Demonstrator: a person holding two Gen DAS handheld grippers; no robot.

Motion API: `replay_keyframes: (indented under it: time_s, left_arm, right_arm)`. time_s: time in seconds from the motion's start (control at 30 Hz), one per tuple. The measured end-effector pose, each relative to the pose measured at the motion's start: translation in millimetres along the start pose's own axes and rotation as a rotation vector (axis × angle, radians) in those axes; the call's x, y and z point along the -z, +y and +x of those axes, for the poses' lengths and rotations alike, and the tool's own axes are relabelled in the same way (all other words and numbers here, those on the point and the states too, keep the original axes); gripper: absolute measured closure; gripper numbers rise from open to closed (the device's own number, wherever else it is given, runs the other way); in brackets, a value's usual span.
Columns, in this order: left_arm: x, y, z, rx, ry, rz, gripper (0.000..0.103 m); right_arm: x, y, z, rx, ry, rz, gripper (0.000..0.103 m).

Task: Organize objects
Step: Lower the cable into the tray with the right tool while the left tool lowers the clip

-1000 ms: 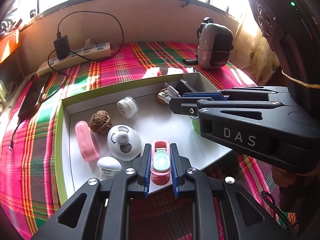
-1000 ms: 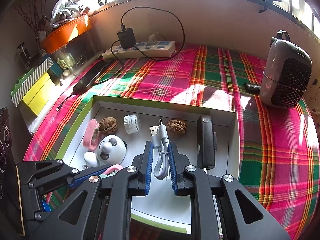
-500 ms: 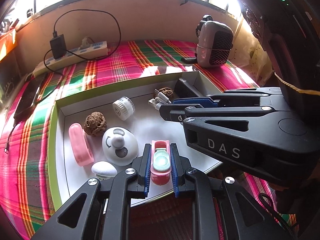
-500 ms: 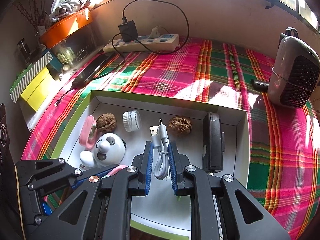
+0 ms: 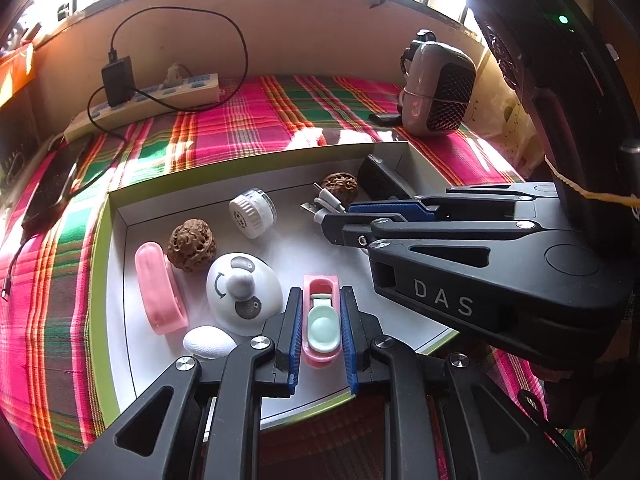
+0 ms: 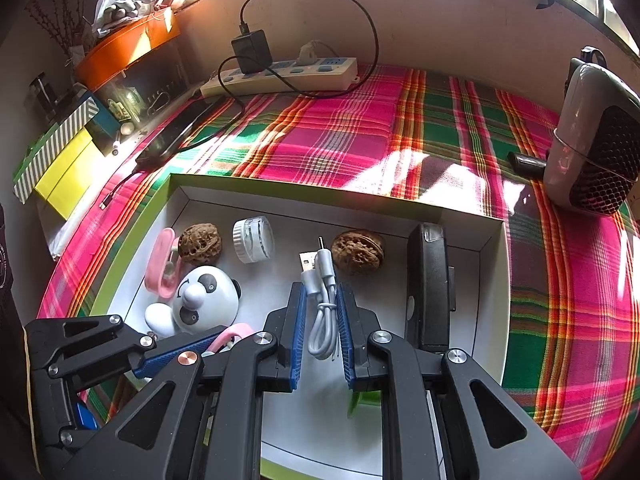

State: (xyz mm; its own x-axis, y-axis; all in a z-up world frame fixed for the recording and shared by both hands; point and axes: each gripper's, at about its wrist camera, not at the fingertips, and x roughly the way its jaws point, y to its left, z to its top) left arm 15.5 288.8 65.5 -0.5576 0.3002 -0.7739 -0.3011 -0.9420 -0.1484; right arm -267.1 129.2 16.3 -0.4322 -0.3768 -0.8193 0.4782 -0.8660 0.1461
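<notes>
A white box with a green rim (image 5: 100, 280) (image 6: 496, 280) holds the objects. My left gripper (image 5: 320, 320) is shut on a small pink toy toilet with a mint lid (image 5: 321, 320), held just above the box's near edge. My right gripper (image 6: 322, 328) is shut on a folded grey USB cable (image 6: 320, 312), held over the box floor; it also shows in the left wrist view (image 5: 440, 248). In the box lie a panda toy (image 5: 240, 292) (image 6: 204, 300), two walnuts (image 5: 192, 244) (image 6: 358, 252), a white round cap (image 5: 252, 212), a pink clip (image 5: 158, 288), a white egg shape (image 5: 208, 342) and a black device (image 6: 428, 292).
The box sits on a pink and green plaid cloth (image 6: 340, 132). A small heater (image 5: 438, 88) (image 6: 592, 140) stands at the back right. A power strip with a charger (image 6: 280, 72) and a phone (image 6: 180, 132) lie at the back left. Coloured boxes (image 6: 60, 160) stand at the left.
Both grippers have drawn back and risen a little with their loads, so the box sits a little farther off in both views. The objects in the box have not moved.
</notes>
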Motion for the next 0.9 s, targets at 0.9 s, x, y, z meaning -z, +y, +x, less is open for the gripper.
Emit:
replay_keyframes:
  time_s: [0.9]
  left_arm:
    - [-0.2,2.3,2.7,0.0,0.008,-0.015,0.087]
  right_arm:
    - [2.8,5.5,5.7,0.014,0.002,-0.004,0.086]
